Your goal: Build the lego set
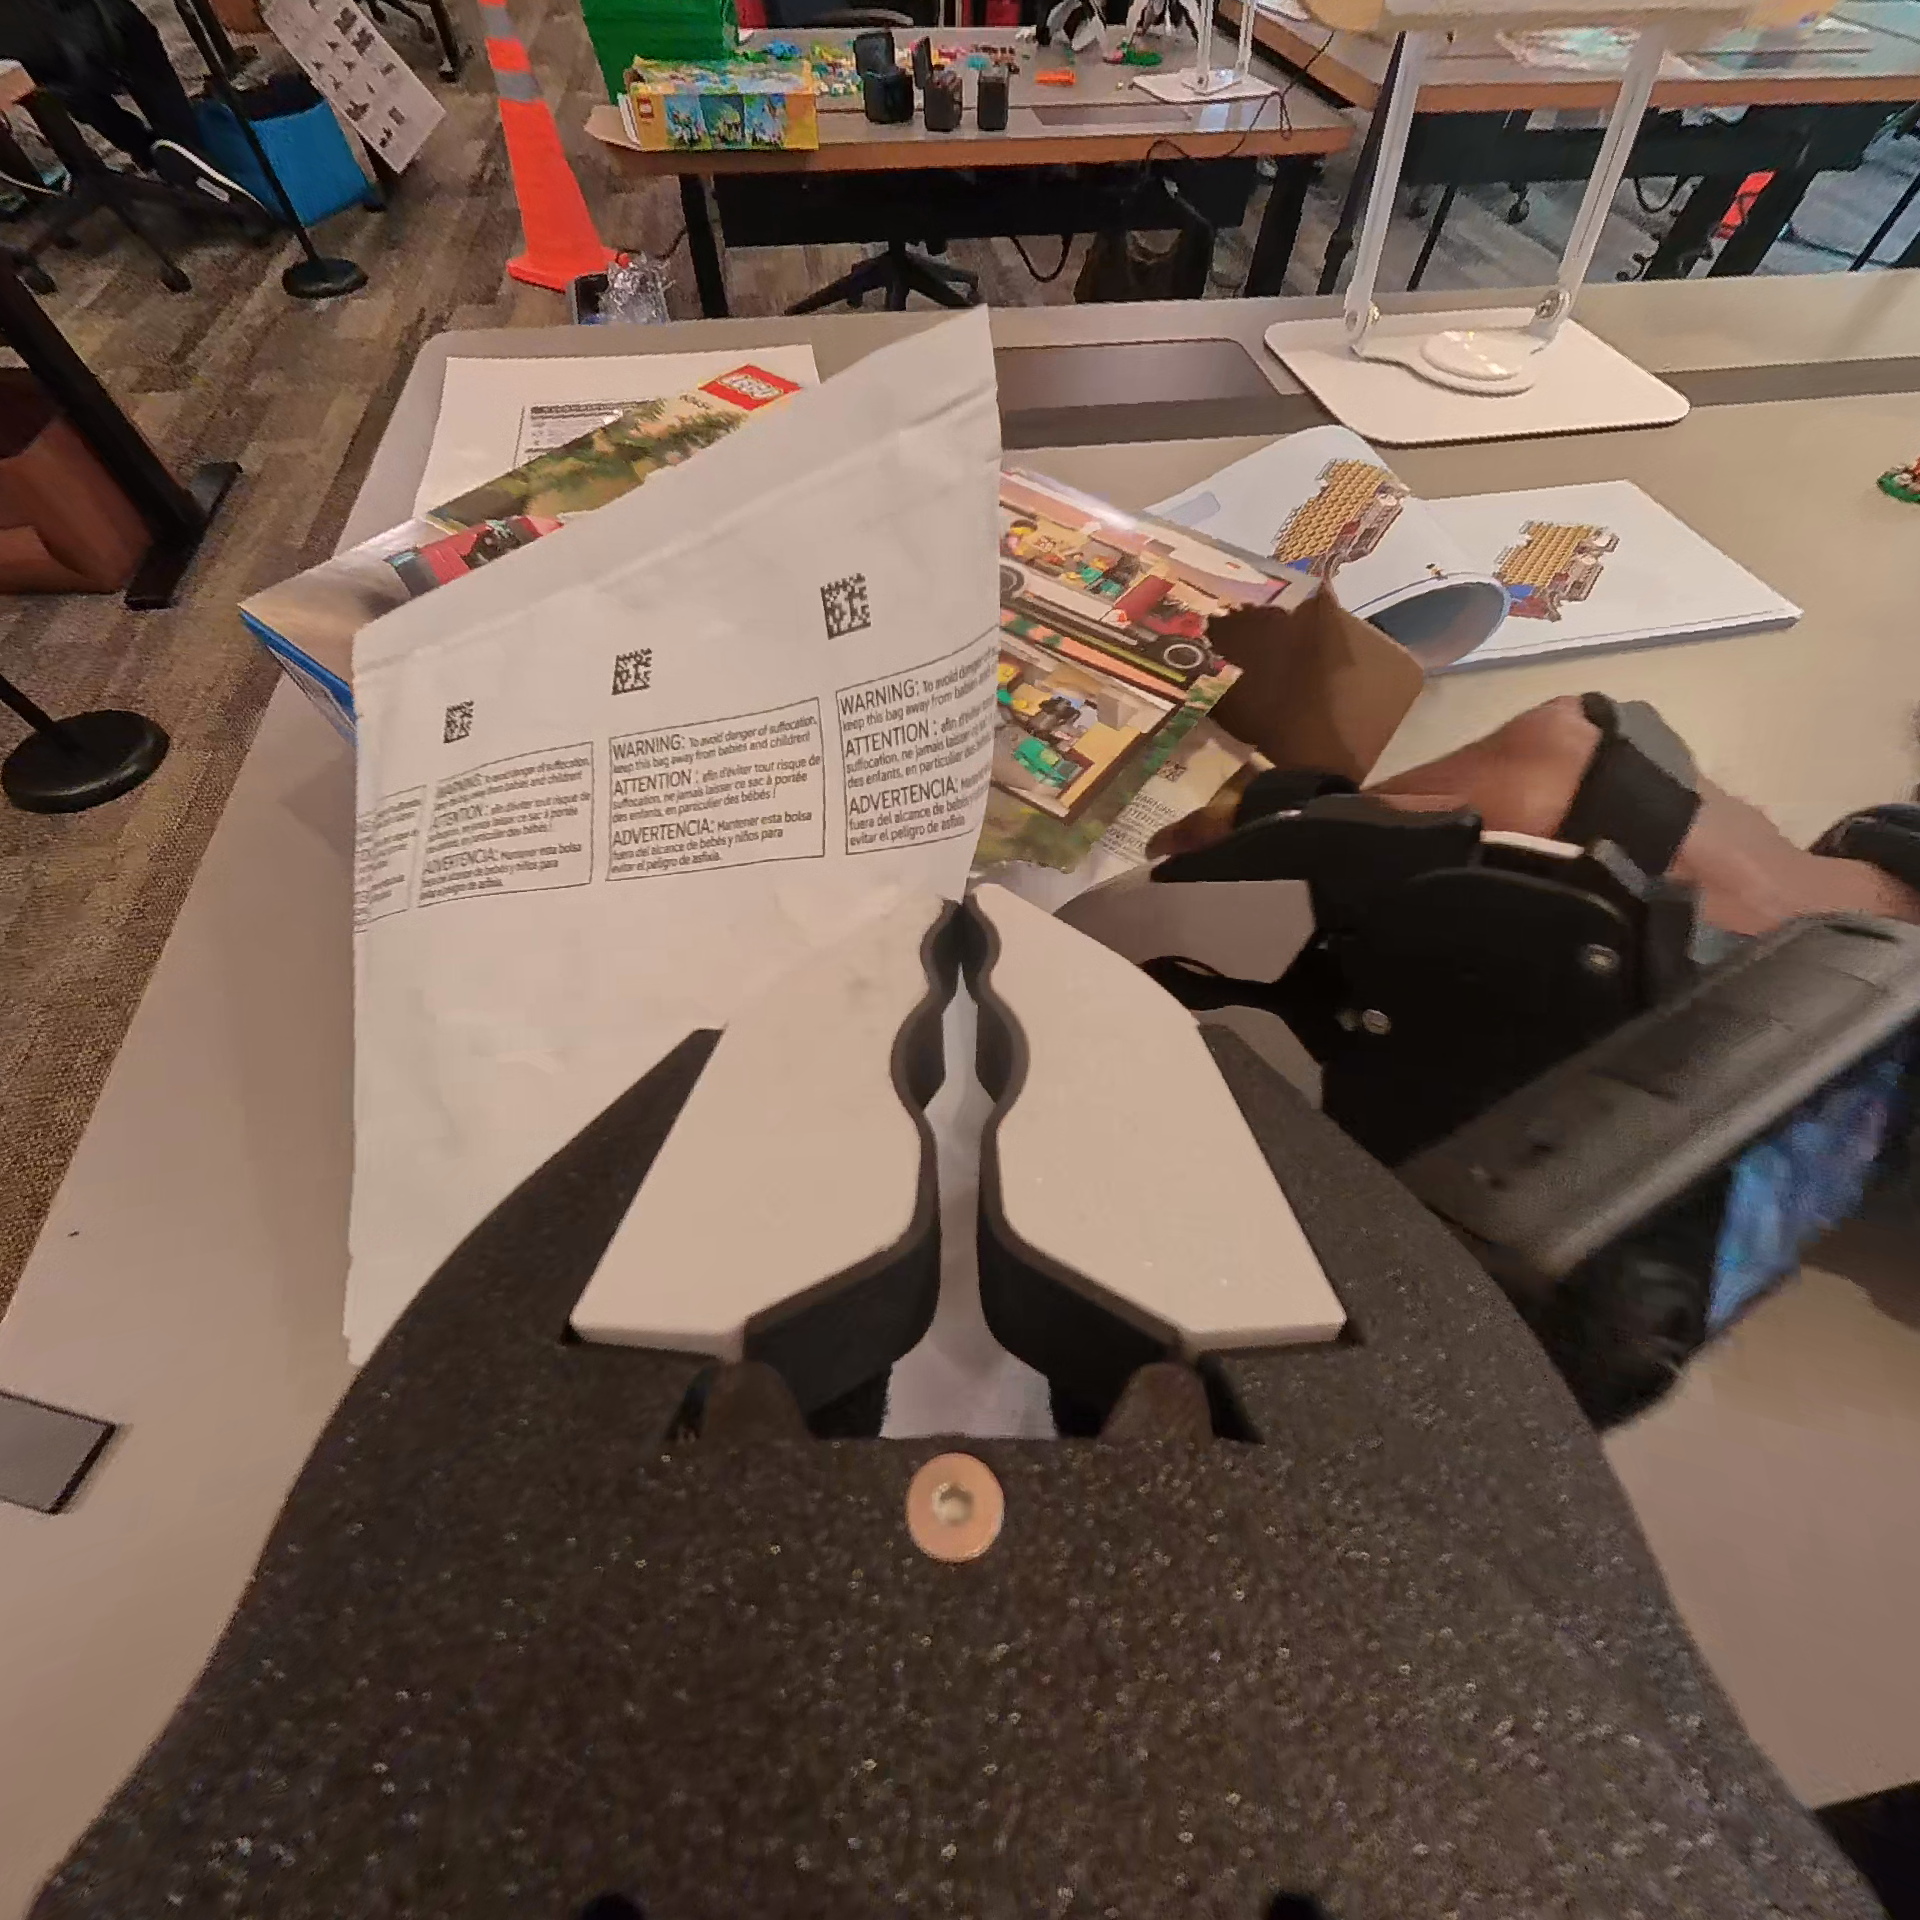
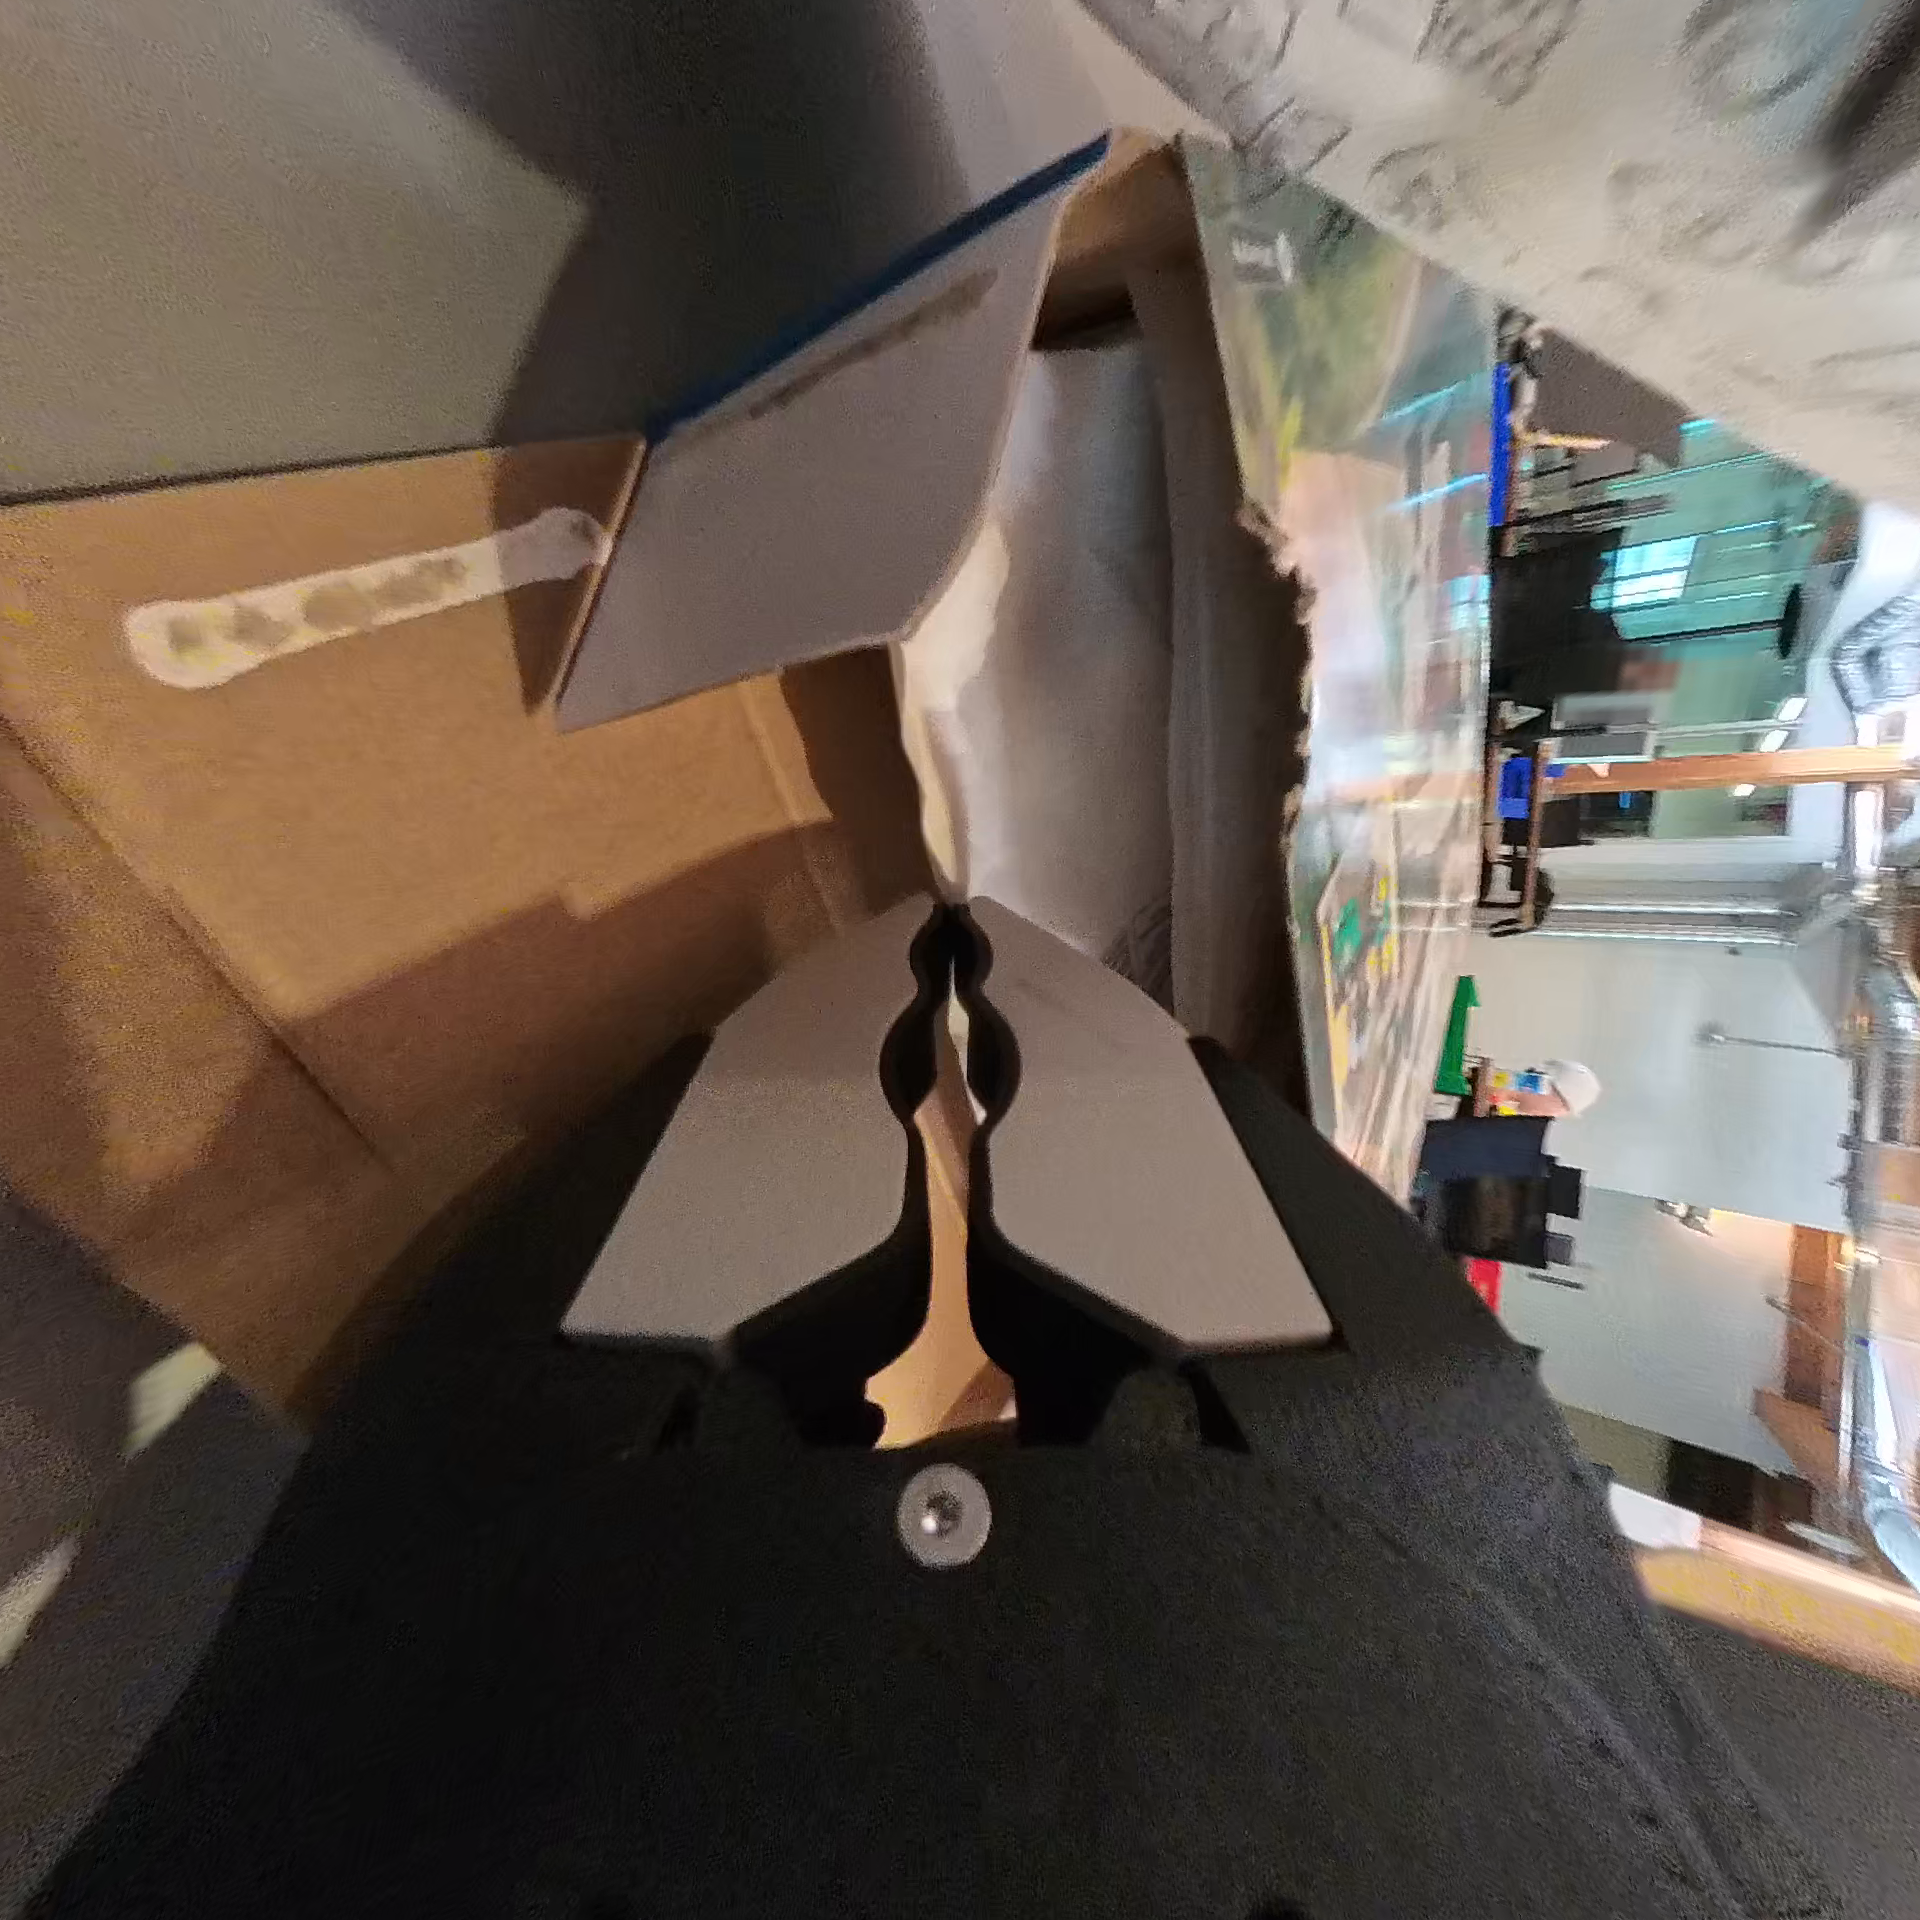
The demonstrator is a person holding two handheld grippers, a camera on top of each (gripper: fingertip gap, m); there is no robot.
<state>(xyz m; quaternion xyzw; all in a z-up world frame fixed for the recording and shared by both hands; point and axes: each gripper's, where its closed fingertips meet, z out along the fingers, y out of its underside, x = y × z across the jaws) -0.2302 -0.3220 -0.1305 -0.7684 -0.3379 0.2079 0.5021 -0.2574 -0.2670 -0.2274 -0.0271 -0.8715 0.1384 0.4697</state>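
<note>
While the left gripper (image 1: 961,914) fills the lower half of its view, its two pale fingers (image 1: 831,1091) are pinched together on the lower corner of a white paper bag (image 1: 675,748), which stands up through the centre of the frame. That bag looks thin, light and floppy, likely to crease or tear, so an edge or corner is the sensible place to grip it. At right of the same view the right gripper (image 1: 1195,862) is blurred, its fingertips hard to read. In its own view the right gripper (image 2: 951,920) is closed on a thin white edge beside an opened cardboard box (image 2: 364,727); what that edge belongs to is unclear. Farther back, a booklet (image 1: 1558,582) lies open on the grey table (image 1: 208,1039), and the box is mostly hidden behind the bag.
</note>
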